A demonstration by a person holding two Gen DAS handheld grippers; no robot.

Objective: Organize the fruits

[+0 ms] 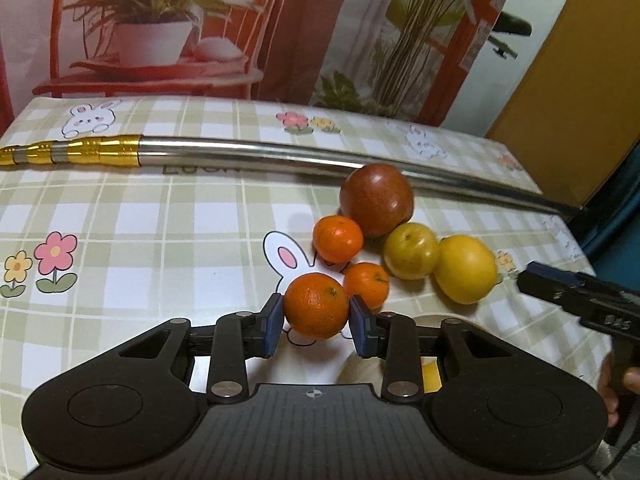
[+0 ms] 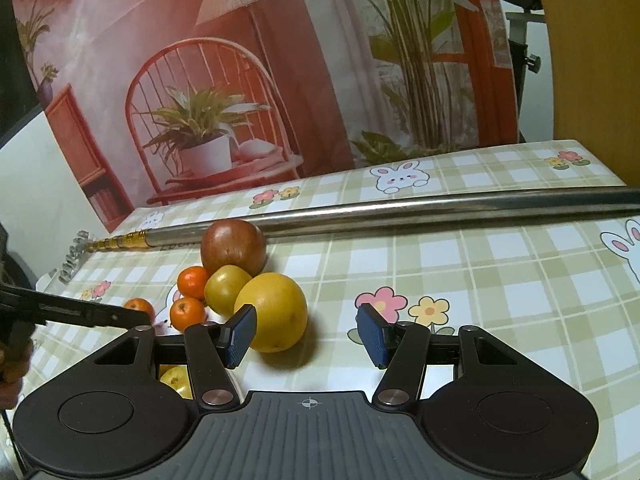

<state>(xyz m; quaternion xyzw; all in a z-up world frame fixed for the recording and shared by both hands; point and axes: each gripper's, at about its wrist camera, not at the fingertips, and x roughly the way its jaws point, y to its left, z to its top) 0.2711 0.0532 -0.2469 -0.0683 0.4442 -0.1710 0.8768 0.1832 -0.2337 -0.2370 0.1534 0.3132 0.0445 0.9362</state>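
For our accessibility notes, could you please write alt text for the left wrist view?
The left gripper grips an orange above a checked tablecloth. Behind it sit two mandarins, an apple and two yellow fruits, with a metal pole beyond.

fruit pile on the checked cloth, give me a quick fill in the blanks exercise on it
1. The left gripper is shut on an ____.
2. The right gripper holds ____.
3. The red apple rests against a long metal ____.
4. Beside the big yellow fruit lies a smaller ____ fruit.

Missing words: orange; nothing; pole; yellow-green
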